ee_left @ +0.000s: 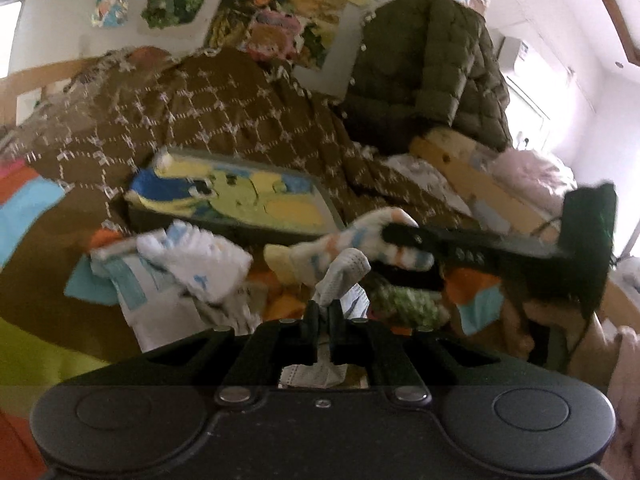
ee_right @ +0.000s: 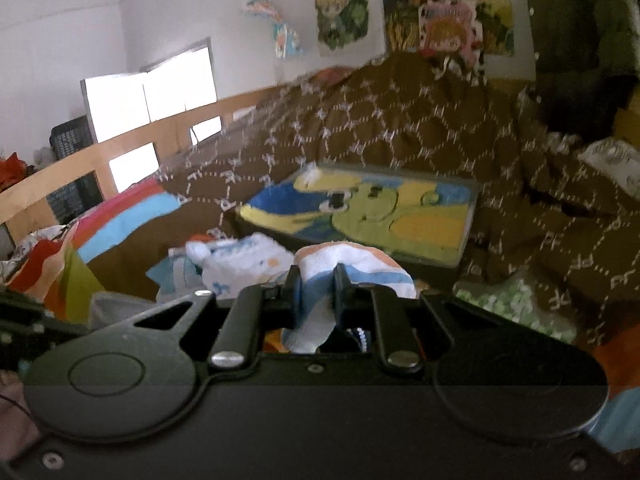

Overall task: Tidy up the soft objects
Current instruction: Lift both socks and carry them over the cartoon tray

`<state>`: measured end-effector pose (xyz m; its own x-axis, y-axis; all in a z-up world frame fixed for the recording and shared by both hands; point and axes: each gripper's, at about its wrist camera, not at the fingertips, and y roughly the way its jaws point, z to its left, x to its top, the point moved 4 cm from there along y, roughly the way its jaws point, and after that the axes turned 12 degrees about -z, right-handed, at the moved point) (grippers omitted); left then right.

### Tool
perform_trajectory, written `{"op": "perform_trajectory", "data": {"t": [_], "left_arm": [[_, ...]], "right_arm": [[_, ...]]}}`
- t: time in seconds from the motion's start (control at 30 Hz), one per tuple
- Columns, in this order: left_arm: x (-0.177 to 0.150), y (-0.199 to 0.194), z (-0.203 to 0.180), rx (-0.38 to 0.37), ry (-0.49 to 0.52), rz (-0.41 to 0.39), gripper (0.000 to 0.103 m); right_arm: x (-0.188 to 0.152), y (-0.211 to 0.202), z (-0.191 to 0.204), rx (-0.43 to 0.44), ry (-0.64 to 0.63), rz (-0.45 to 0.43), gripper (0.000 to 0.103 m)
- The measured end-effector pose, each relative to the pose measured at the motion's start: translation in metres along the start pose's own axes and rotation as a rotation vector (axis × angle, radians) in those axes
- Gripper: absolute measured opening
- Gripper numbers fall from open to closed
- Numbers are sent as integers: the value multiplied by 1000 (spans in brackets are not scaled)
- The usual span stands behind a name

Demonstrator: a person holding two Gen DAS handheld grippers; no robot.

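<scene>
Striped terry sock (ee_right: 352,268) pinched in right gripper (ee_right: 316,284); white mesh sock (ee_left: 344,276) nipped thinly at left gripper (ee_left: 323,312), above the bed's clothes heap (ee_left: 200,264). Risked slipping free, snagging on the pile beneath.

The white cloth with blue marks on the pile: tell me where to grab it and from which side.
Take the white cloth by its raised, bunched top fold, coming from above and slightly from the front. It lies crumpled on the pile, so that peak gives a hand-held gripper something to pinch; the box right behind it blocks the far side.
</scene>
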<state>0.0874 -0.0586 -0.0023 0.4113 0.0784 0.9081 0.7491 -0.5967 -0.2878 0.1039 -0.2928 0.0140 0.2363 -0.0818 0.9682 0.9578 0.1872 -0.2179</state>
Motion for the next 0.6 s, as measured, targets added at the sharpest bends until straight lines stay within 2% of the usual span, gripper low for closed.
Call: {"op": "perform_trajectory", "data": {"t": [0.27, 0.47, 0.6], "left_arm": [[48, 23, 12, 50, 24, -96, 4], [83, 80, 36, 96, 35, -140, 4], [97, 124, 60, 115, 6, -142, 4]], "right_arm": [[24, -4, -4, -24, 23, -105, 9], [51, 27, -21, -46, 34, -140, 9], [66, 61, -34, -67, 25, -156, 9]]}}
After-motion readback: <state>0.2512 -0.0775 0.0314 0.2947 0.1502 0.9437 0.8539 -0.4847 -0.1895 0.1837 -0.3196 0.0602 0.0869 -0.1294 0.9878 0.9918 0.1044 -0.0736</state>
